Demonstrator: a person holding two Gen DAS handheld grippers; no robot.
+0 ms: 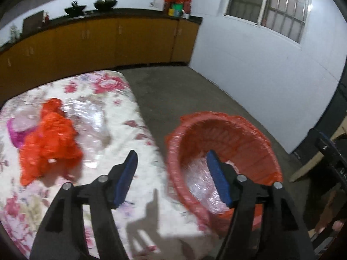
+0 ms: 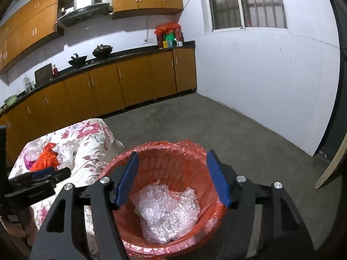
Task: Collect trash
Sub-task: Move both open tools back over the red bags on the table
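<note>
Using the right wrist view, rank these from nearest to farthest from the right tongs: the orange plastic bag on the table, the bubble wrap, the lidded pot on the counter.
1. Bubble wrap: in the bin just below the right tongs.
2. Orange plastic bag: on the floral table, to the left.
3. Lidded pot: on the far counter, by the wall.

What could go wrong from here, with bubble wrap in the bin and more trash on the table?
1. The crumpled orange plastic bag lies on clear plastic film and against a purple wrapper; a grab may snag only part.
2. The orange-lined round bin stands beside the floral-clothed table, so a dropped piece may fall between them.
3. The left tongs and right tongs, both open, are near each other and could collide.
</note>
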